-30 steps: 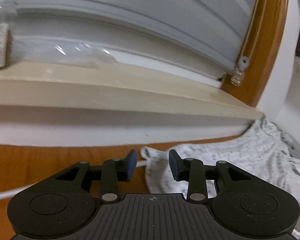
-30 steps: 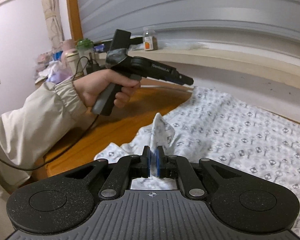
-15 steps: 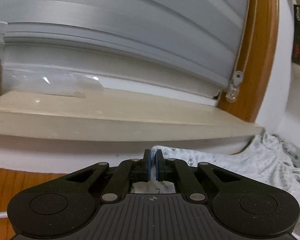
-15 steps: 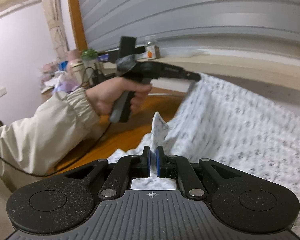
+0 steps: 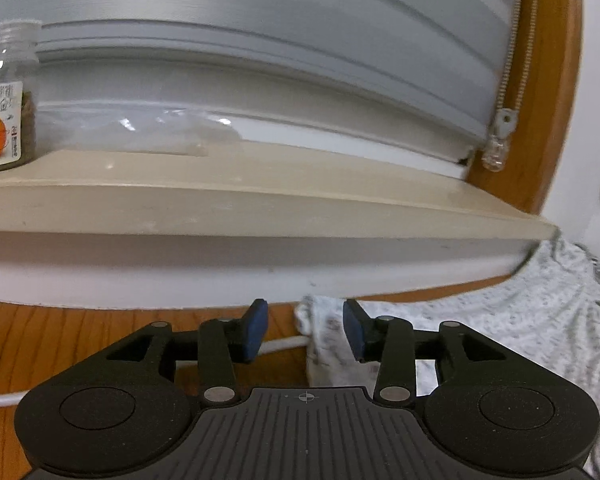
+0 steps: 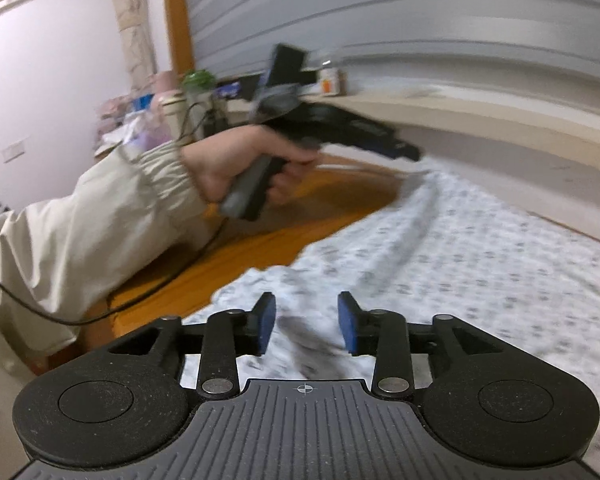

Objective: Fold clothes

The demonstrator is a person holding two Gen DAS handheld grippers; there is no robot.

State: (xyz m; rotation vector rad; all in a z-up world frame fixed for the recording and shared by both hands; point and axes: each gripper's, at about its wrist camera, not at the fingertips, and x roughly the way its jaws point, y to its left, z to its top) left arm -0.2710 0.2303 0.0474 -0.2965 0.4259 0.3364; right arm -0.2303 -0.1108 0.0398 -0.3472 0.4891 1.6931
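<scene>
A white garment with a small grey print [image 6: 480, 240] lies spread over the wooden table [image 6: 260, 248]. In the left wrist view its corner [image 5: 324, 320] droops between the blue pads of my left gripper [image 5: 306, 330], whose jaws are opening; the pads do not press on it. My right gripper [image 6: 307, 326] hovers over the garment's near edge, its jaws opening too, with cloth below them and nothing pinched. The right wrist view also shows the left gripper [image 6: 404, 152] held by a hand [image 6: 252, 164] above the garment's far corner.
A beige window sill [image 5: 260, 200] runs just beyond the table, with a glass jar [image 5: 4, 100] and a clear plastic bag [image 5: 140, 132] on it. A blind cord [image 5: 500, 136] hangs at the right. A white cable [image 5: 284, 344] crosses the table. Clutter stands at the far left [image 6: 160, 100].
Both grippers were shut on garment corners half a second ago; both have opened and let the cloth drop. The garment, lifted taut before, has sunk back onto the table.
</scene>
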